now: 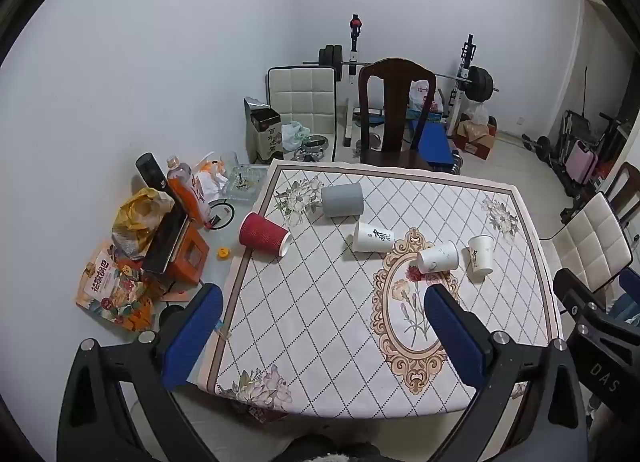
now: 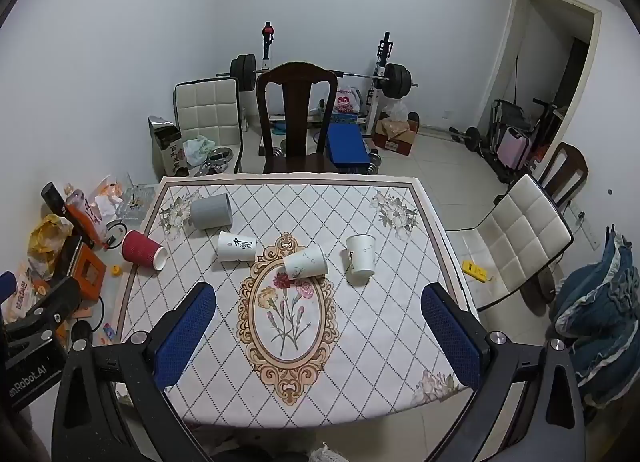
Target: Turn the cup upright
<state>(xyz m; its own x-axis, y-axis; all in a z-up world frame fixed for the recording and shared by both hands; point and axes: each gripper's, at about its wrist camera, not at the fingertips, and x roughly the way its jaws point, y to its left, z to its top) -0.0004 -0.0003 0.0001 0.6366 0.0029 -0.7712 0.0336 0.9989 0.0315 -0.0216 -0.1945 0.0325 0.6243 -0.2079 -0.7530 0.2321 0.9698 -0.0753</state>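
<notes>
Several cups lie on their sides on the patterned tablecloth (image 2: 360,342): a red cup (image 2: 142,251) (image 1: 264,236) at the left edge, a grey cup (image 2: 211,211) (image 1: 342,200) behind it, and three white paper cups, left (image 2: 237,247) (image 1: 373,237), middle (image 2: 306,261) (image 1: 437,257) and right (image 2: 361,255) (image 1: 480,253). My left gripper (image 1: 320,326) is open and empty above the table's near left side. My right gripper (image 2: 320,326) is open and empty above the near edge. Both are well short of the cups.
Snack bags, an orange box (image 1: 184,258) and bottles clutter the table's left strip. A dark wooden chair (image 2: 298,118) stands at the far side, a white padded chair (image 2: 520,238) at the right. Weight equipment lines the back wall.
</notes>
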